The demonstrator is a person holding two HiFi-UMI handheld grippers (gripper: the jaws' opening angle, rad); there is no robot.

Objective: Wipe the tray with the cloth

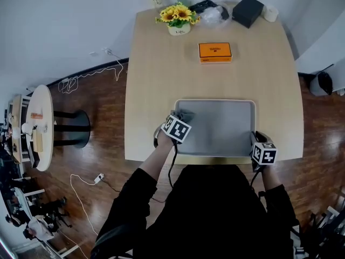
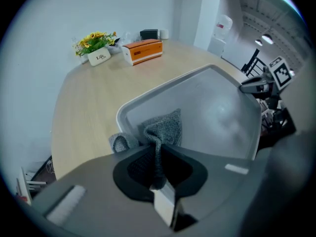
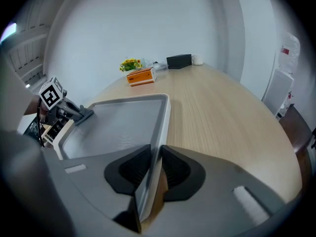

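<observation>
A grey tray [image 1: 215,104] lies on the light wooden table, near its front edge. My left gripper [image 1: 173,124] is at the tray's left end, shut on a grey knitted cloth [image 1: 184,116]. In the left gripper view the cloth [image 2: 165,128] bunches between the jaws and spreads onto the tray [image 2: 232,132] by its near left rim. My right gripper [image 1: 254,140] is shut on the tray's right rim [image 3: 163,127], near the front corner. The left gripper [image 3: 81,113] also shows across the tray in the right gripper view.
An orange box [image 1: 215,52] lies mid-table beyond the tray. At the far edge stand a pot of yellow flowers [image 1: 178,19], a black box [image 1: 247,11], a plastic bag [image 1: 214,15] and a white cup [image 1: 270,13]. A round side table [image 1: 39,125] is at left.
</observation>
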